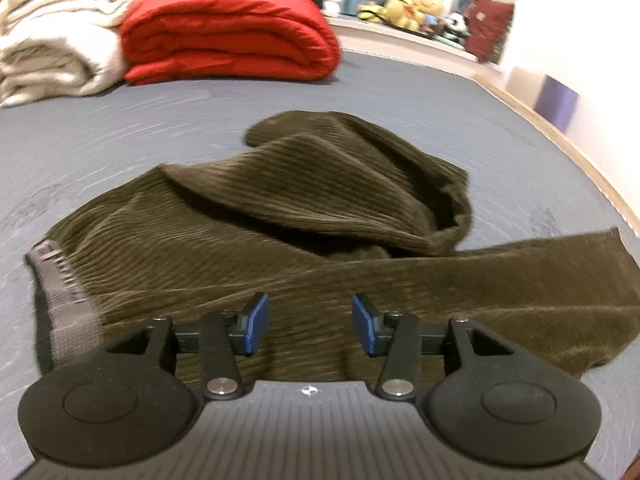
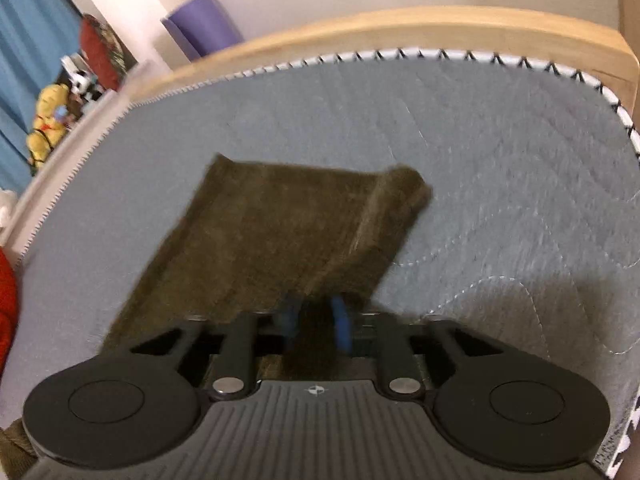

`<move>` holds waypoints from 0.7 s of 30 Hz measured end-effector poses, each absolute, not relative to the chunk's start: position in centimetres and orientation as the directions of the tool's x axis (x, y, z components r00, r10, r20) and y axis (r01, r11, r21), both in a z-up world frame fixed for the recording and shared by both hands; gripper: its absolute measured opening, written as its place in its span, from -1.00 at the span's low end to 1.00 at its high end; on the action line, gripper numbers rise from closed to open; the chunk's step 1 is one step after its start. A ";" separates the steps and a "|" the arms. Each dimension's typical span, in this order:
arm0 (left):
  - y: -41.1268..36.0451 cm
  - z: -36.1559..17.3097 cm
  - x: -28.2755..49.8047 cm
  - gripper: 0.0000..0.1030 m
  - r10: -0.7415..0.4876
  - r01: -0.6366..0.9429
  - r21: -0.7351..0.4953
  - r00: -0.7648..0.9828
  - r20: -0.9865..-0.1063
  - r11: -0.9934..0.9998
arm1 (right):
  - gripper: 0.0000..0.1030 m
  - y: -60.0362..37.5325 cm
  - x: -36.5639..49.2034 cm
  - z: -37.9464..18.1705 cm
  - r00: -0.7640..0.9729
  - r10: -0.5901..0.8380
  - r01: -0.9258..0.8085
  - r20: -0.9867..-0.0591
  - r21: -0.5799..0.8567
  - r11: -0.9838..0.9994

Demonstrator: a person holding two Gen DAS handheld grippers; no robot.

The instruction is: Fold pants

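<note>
Dark olive corduroy pants (image 1: 280, 216) lie crumpled on a grey mattress (image 1: 120, 140), the grey waistband (image 1: 60, 292) at the left and one leg bunched up behind. The other leg stretches off to the right. My left gripper (image 1: 310, 320) hovers just over the near part of the pants, open, its blue pads (image 1: 256, 328) apart with no fabric pinched between them. In the right wrist view my right gripper (image 2: 316, 320) is shut on a fold of the pant leg (image 2: 280, 232), which is lifted at the jaws and runs away flat over the mattress (image 2: 500, 160).
A folded red quilt (image 1: 228, 36) and a cream blanket (image 1: 52, 40) sit at the far left of the bed. Plush toys (image 1: 412, 8) line a ledge behind. A wooden bed frame (image 2: 360, 28) edges the mattress, with a purple roll (image 2: 204, 20) beyond it.
</note>
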State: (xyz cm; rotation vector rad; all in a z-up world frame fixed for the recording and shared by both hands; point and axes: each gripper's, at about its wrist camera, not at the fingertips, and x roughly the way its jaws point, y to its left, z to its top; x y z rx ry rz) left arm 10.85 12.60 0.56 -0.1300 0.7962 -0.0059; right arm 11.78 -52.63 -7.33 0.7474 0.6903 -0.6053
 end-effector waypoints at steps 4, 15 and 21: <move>15.9 1.3 9.6 -0.01 -0.045 -0.099 -0.160 0.704 -0.709 0.982 | -0.88 -51.8 11.7 -6.5 0.592 -0.358 0.748 -0.722 0.328 0.576; 25.7 2.0 4.9 0.11 0.010 -0.281 -0.236 0.661 -0.750 0.930 | 0.21 -42.2 11.9 -1.0 0.742 -0.451 0.597 -0.497 0.182 0.781; 28.9 -1.0 3.3 0.16 -0.092 -0.305 -0.321 0.581 -0.809 0.897 | 0.21 -31.9 13.5 -0.5 0.875 0.114 -0.041 -0.471 0.163 0.986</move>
